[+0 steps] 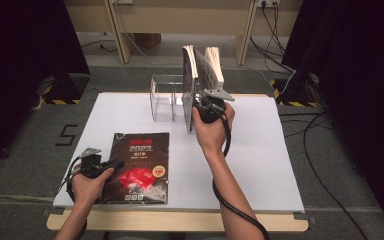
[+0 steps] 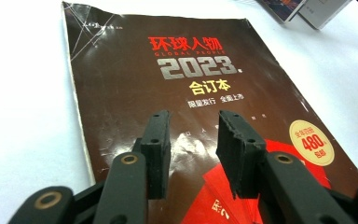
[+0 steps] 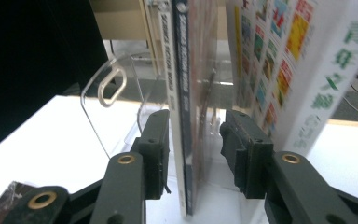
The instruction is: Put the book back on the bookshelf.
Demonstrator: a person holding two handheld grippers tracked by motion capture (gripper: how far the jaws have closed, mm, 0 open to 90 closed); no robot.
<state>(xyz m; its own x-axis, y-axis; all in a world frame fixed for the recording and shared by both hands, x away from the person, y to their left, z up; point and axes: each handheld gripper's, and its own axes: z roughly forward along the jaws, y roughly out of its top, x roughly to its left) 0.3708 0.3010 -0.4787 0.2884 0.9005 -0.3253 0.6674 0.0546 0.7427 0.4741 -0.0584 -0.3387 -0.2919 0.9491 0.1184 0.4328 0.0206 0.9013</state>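
The right gripper [image 1: 206, 106], held upright in the person's right hand [image 1: 211, 127], reaches into a clear acrylic book rack [image 1: 162, 100] near the far edge of the table. In the right gripper view its two black jaws stand apart on either side of a thin upright magazine [image 3: 186, 116]; the left pad sits against or just beside the spine, while a visible gap separates the right pad from the cover, so the jaws are not clamped on it. A thicker white book [image 3: 307, 74] leans at a tilt just to the right of the magazine.

The left gripper [image 1: 111, 163], in the person's left hand [image 1: 91, 181], rests low at the near left of the table. Its jaws are apart with nothing between them, hovering above a dark brown magazine [image 2: 191, 93] that lies flat, cover up.

The surface is a white sheet or board [image 1: 260, 165] laid on a pale wooden table [image 1: 180, 221]. Beyond it the floor [image 1: 25, 150] is grey carpet, with a number marking [image 1: 66, 135] to the left, yellow-and-black striped tape [image 1: 60, 101] near dark equipment stands, black cables [image 1: 320, 170] trailing on the right, and the legs of a wooden bench [image 1: 120, 35] at the back.
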